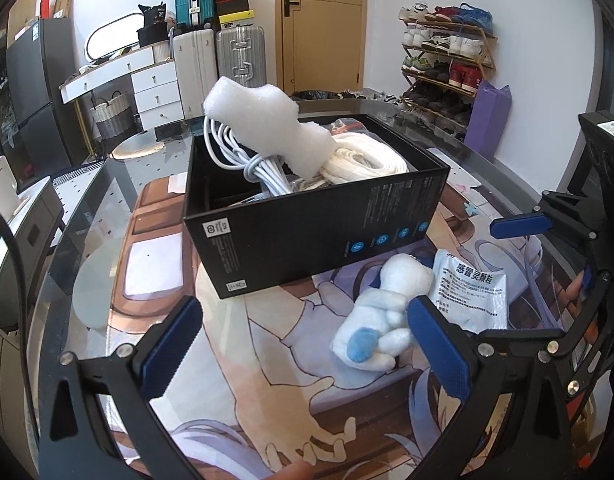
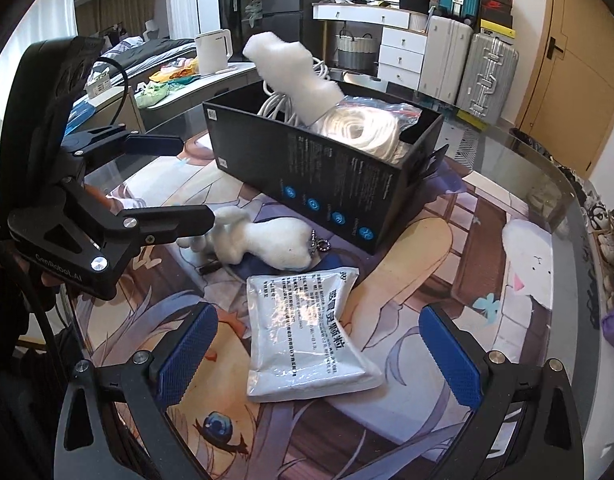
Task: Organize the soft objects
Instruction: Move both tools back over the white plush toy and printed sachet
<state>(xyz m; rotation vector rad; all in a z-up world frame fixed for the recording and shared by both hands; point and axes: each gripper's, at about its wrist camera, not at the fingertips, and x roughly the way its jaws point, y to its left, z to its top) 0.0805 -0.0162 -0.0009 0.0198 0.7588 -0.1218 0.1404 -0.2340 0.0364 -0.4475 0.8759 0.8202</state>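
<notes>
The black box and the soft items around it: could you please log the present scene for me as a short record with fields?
container: black box, open top, on the printed mat
inside box: white foam piece sticking out, white cables, coiled white rope
outside box: white plush toy, sachet, both on the mat
left claw: open, by the plush toy
right claw: open, over the sachet
</notes>
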